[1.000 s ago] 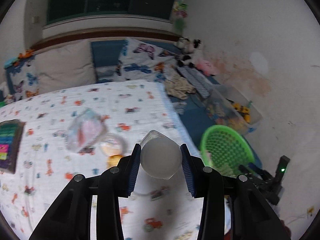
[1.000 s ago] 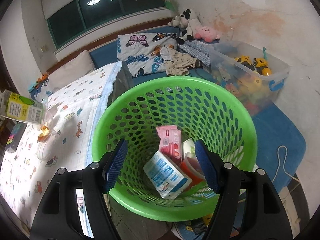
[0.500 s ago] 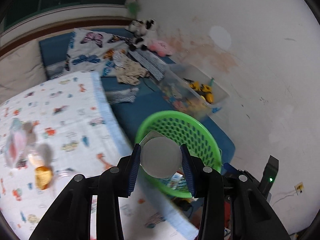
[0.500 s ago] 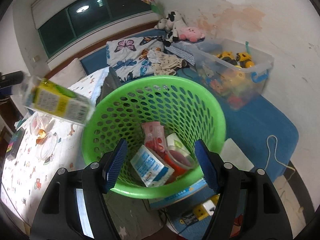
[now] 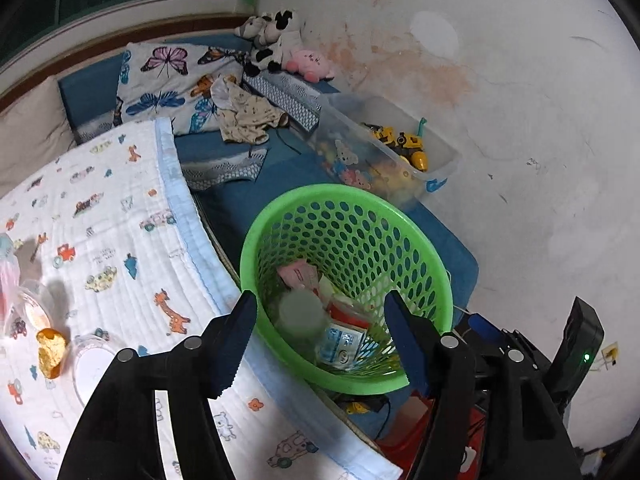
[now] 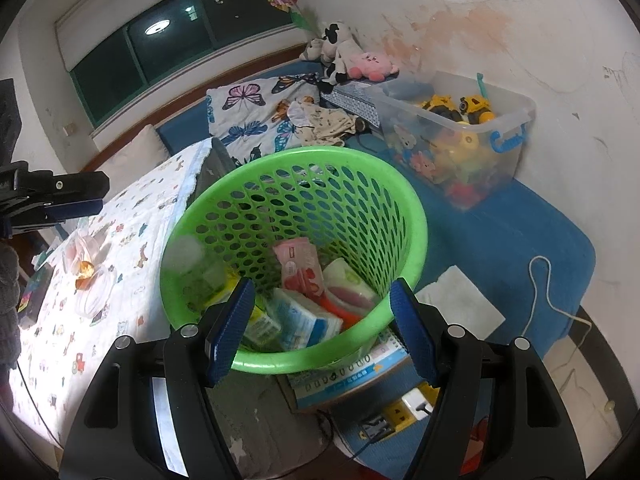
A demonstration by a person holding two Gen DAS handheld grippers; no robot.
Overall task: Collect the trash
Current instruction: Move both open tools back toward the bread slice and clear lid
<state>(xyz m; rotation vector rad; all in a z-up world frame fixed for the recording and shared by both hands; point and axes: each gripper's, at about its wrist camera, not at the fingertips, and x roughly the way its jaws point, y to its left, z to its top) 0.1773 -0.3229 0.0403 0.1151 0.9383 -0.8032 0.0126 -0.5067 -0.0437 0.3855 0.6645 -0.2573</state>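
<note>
The green perforated basket (image 5: pixel 344 194) stands on the floor beside the bed. My left gripper (image 5: pixel 319 298) hangs over its near rim with its jaws opening and nothing pressed between them. A bottle with a yellow-green label (image 5: pixel 298 314) is a blur inside the basket, below the fingers and free of them. In the right wrist view it is a pale smear (image 6: pixel 196 266) against the basket's left wall (image 6: pixel 416 216). A pink packet (image 6: pixel 298 264), a white-blue carton (image 6: pixel 304 316) and a red cup (image 6: pixel 348 300) lie in the basket. My right gripper (image 6: pixel 322 286) is open above the near rim.
On the patterned blanket (image 5: pixel 120 240) lie clear plastic cups (image 5: pixel 94 364), an orange scrap (image 5: pixel 50 350) and a pink bag (image 5: pixel 6 276). A clear toy bin (image 6: pixel 460 136) stands by the wall. A power strip (image 6: pixel 404 404), a cord (image 6: pixel 540 292) and a box (image 6: pixel 352 376) lie by the basket.
My left gripper swung right from over the bed to above the basket, then opened, and the bottle dropped out of it into the basket. The right gripper hardly shifted.
</note>
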